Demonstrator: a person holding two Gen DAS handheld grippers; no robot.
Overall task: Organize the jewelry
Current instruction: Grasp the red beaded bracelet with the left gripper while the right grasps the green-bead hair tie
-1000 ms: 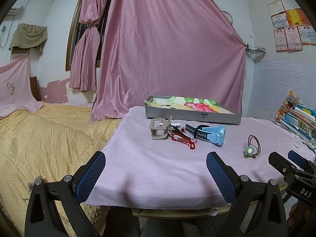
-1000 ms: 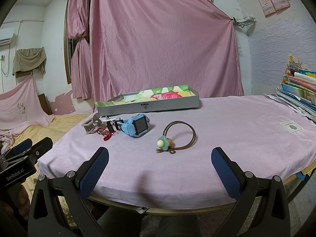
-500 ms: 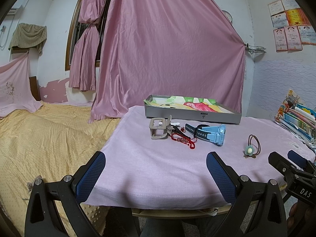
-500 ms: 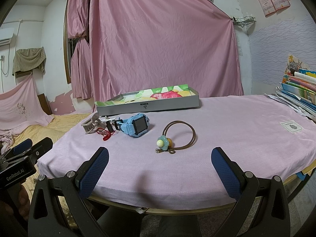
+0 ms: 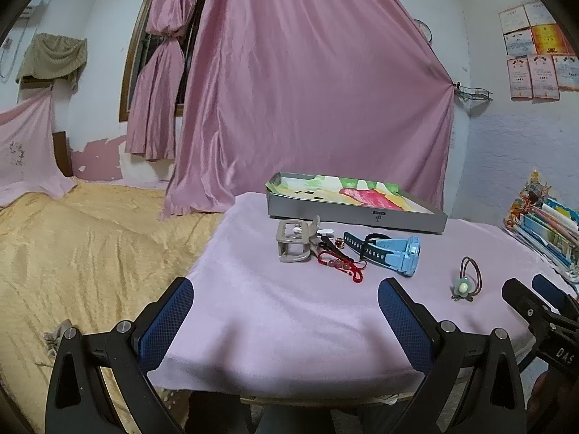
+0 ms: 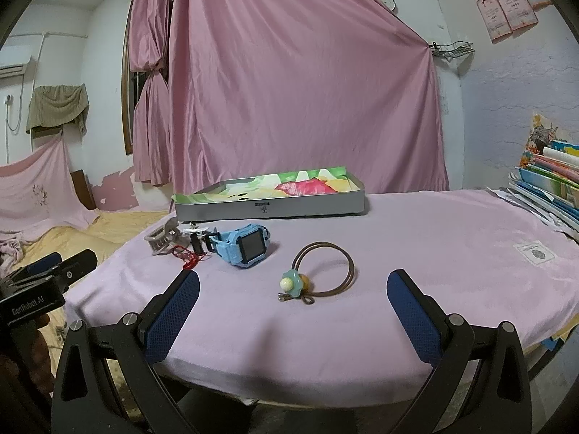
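Note:
On the pink-covered table (image 5: 289, 311) lie a beige hair claw (image 5: 295, 241), a red beaded bracelet (image 5: 342, 266), a blue watch (image 5: 394, 253) and a brown hair tie with a green flower (image 5: 466, 282). Behind them stands a grey tray with a colourful lining (image 5: 356, 204). My left gripper (image 5: 286, 303) is open at the table's near edge, short of the bracelet. In the right wrist view the hair tie (image 6: 318, 276) lies just ahead of my open right gripper (image 6: 293, 296), with the watch (image 6: 246, 247), the hair claw (image 6: 163, 240) and the tray (image 6: 271, 202) further back.
A bed with a yellow cover (image 5: 83, 246) lies left of the table. A stack of books and papers (image 6: 550, 188) fills the table's right edge. Pink curtains (image 5: 307, 108) hang behind the tray. A white label (image 6: 535, 252) sits on the cloth at right.

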